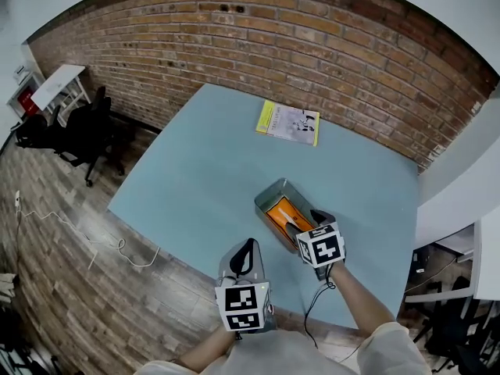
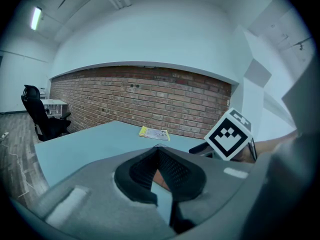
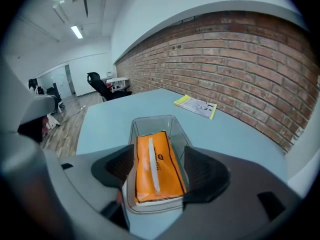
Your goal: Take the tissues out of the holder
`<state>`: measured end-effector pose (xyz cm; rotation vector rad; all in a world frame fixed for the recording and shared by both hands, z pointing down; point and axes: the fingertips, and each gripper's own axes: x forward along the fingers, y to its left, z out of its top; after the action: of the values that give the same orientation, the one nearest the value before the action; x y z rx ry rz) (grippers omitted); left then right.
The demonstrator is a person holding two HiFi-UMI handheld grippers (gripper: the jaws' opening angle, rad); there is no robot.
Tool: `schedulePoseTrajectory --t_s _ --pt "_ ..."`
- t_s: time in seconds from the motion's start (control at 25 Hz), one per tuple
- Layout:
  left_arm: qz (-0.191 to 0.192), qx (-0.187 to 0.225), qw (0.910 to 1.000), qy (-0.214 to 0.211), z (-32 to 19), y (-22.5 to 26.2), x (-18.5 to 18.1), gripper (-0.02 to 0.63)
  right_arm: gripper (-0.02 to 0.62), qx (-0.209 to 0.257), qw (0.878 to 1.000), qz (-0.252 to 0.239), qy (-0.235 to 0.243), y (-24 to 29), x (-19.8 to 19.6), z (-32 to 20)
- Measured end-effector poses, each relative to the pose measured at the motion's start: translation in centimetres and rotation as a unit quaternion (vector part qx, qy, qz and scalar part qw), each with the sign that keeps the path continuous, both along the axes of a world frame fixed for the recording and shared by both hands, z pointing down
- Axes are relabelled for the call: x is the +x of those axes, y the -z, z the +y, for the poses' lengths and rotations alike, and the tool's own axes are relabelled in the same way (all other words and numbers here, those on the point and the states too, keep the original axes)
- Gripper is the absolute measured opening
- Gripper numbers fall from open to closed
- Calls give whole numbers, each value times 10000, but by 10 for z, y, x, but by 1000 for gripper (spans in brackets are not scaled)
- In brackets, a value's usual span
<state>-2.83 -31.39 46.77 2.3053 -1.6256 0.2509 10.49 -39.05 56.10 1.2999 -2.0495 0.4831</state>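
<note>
- Head view: the clear holder (image 1: 273,191) stands on the blue-grey table (image 1: 187,170), with the orange tissue pack (image 1: 283,214) inside it. The right gripper (image 1: 307,226) is at the holder's near end and the left gripper (image 1: 243,255) is apart, nearer the person.
- Left gripper view: the jaw tips meet and hold nothing. A yellow-edged booklet (image 2: 154,133) lies far off.
- Right gripper view: the jaws stand wide on either side of the holder's near end and grip nothing. The pack is fully seated, so nothing is out yet; grasping and lifting remain.
</note>
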Motion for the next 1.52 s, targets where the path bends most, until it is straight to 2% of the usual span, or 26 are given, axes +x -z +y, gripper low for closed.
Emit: schedulePoseTrajectory --t_s 0.28,0.4,0.92,1.52 --pt "6 -39 9999 114 -3 -4 -1 -5 317 -667 9928 498 866 -27 -5 -5" --pt "-6 -74 9999 152 -5 -8 -1 -5 318 -860 9890 572 1057 -38 -7 -7" --pt "-38 -169 9992 347 -17 -15 -5 -5 318 -1231 9758 983 1515 -57 -16 -13" --pt "-23 -322 9987 402 -16 -25 -3 -5 314 -1513 9715 1037 1501 -72 -19 -15"
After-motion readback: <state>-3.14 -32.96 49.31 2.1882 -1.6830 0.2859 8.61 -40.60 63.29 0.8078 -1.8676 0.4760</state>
